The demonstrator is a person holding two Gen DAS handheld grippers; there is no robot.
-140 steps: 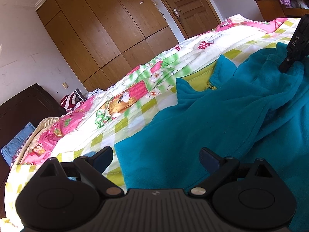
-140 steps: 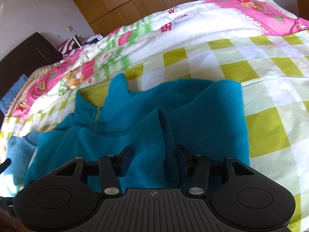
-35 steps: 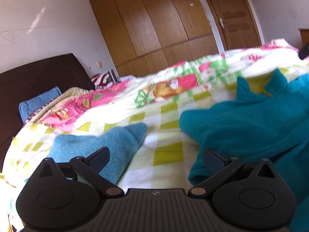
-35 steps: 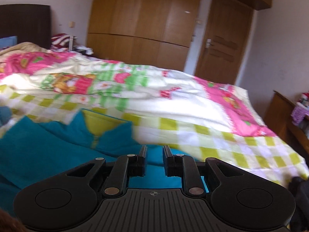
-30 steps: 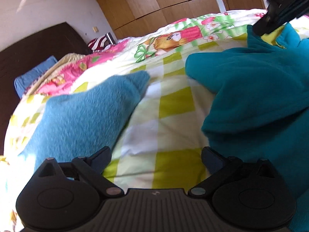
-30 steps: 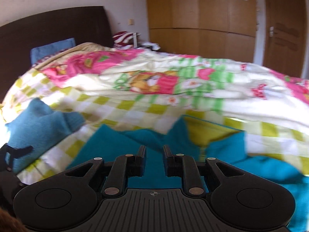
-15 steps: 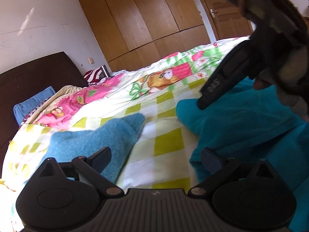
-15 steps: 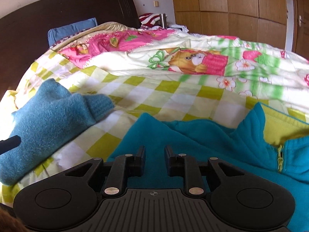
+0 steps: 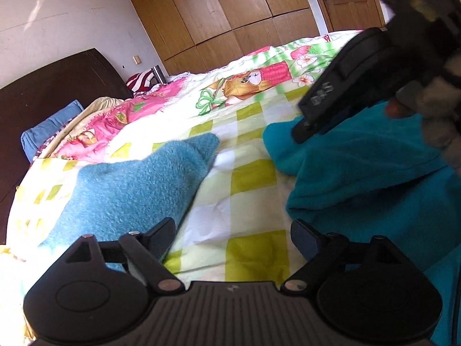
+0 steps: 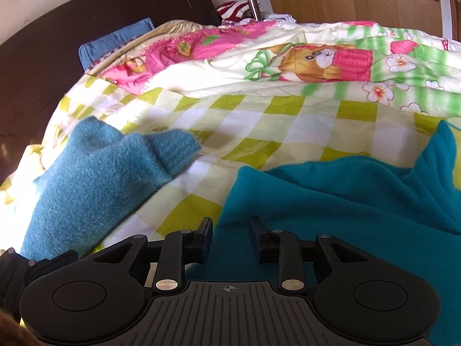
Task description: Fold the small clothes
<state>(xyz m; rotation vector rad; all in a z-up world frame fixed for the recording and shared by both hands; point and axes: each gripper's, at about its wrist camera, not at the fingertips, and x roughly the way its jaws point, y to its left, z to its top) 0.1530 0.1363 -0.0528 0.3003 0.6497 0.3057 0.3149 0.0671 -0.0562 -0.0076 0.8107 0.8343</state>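
A teal fleece jacket (image 9: 374, 167) with a yellow collar lining lies on the bed; it also shows in the right wrist view (image 10: 345, 201). My left gripper (image 9: 233, 236) is open and empty, low over the checked sheet, its right finger at the jacket's left edge. My right gripper (image 10: 230, 230) has its jaws partly open over the jacket's left folded edge, gripping nothing. From the left wrist view the right gripper (image 9: 305, 127) rests on the jacket's upper left part.
A folded lighter blue fuzzy garment (image 9: 129, 184) lies left of the jacket, also in the right wrist view (image 10: 95, 178). The checked sheet (image 9: 247, 178) and cartoon quilt (image 10: 302, 60) cover the bed. Dark headboard (image 10: 57, 37) and blue pillow (image 10: 115, 40) behind.
My right gripper carried the jacket's fold leftward, came down and its jaws opened, releasing the cloth. My left gripper tilted down slightly and stayed open.
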